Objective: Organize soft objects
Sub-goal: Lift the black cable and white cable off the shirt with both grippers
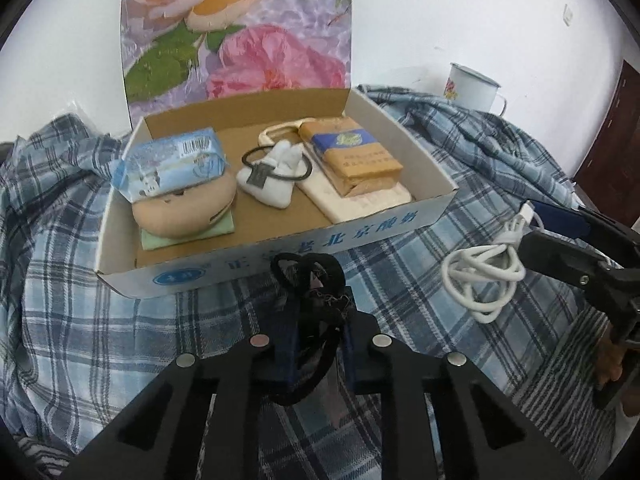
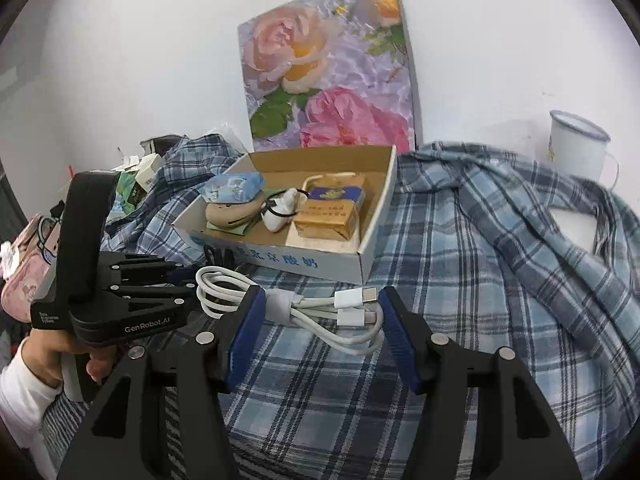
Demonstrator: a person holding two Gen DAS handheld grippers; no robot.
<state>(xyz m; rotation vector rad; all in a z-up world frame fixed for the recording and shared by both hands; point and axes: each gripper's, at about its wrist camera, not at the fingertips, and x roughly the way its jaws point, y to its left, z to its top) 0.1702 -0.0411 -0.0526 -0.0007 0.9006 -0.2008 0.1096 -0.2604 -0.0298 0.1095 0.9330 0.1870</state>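
Observation:
My left gripper (image 1: 314, 304) is shut on a black hair tie (image 1: 308, 276) and holds it just in front of the cardboard box (image 1: 280, 256). The box holds a blue tissue pack (image 1: 172, 164) on a beige round pouch (image 1: 184, 212), a white soft toy (image 1: 272, 180) with a black band, and a gold-and-blue pack (image 1: 352, 152). My right gripper (image 2: 320, 316) is open, its blue pads on either side of a coiled white cable (image 2: 296, 304) that lies on the plaid cloth. The cable also shows in the left wrist view (image 1: 484, 272).
A floral board (image 1: 240, 32) stands behind the box against the wall. A white enamel mug (image 2: 576, 148) stands at the back right. A rumpled plaid cloth (image 2: 480, 260) covers the surface. Small boxes (image 2: 140, 180) and a pink pouch (image 2: 24, 272) lie at the left.

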